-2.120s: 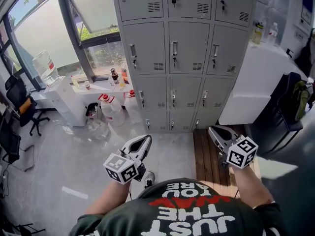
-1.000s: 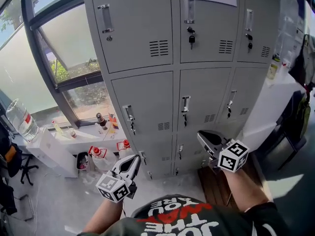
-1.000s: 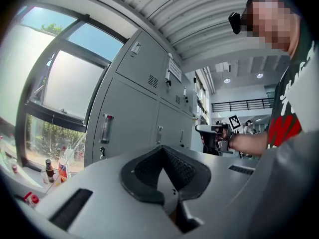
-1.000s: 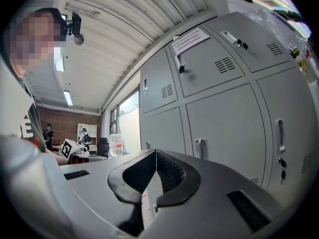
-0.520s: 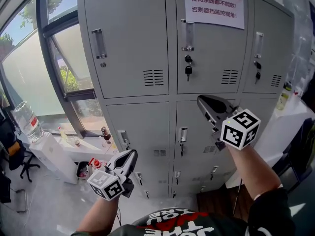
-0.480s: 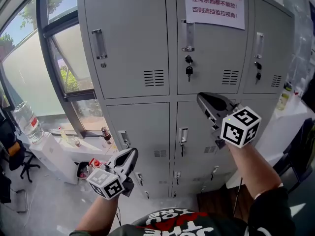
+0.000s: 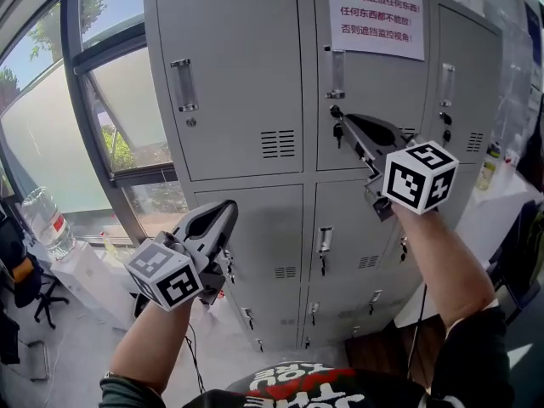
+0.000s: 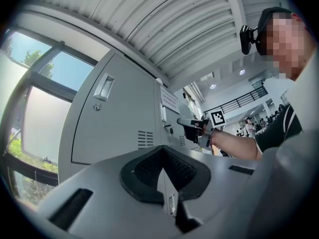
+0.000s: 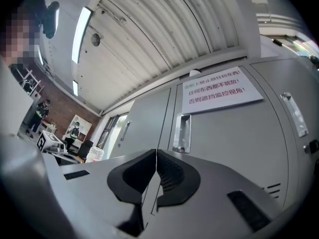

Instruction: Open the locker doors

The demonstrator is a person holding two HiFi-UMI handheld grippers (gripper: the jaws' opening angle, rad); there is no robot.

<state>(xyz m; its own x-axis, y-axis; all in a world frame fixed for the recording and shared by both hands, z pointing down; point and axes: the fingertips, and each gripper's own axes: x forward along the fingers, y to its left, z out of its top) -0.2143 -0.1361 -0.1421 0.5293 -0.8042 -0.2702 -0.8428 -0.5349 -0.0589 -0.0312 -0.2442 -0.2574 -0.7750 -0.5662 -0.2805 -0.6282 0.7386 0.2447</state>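
Daylight pours through the big window left of the tall grey metal locker bank, and every door on it is closed. A large clear water bottle stands low by that window, and a white bench sits off the bank's right side.

Now the key relation: the right gripper is up at the bank's top row, jaws pressed together and holding nothing. Its tips are just beside the small key hanging in the lock of the top middle door. That door's recessed metal handle runs upright, directly above the tips and below the edge of the white paper notice. From the right gripper view the handle sits dead ahead, just over the closed jaws.

The left gripper, also closed and empty, hangs lower, in front of the second row's left door. The right hand looks far nearer; I'd expect it must open its jaws before taking that handle.
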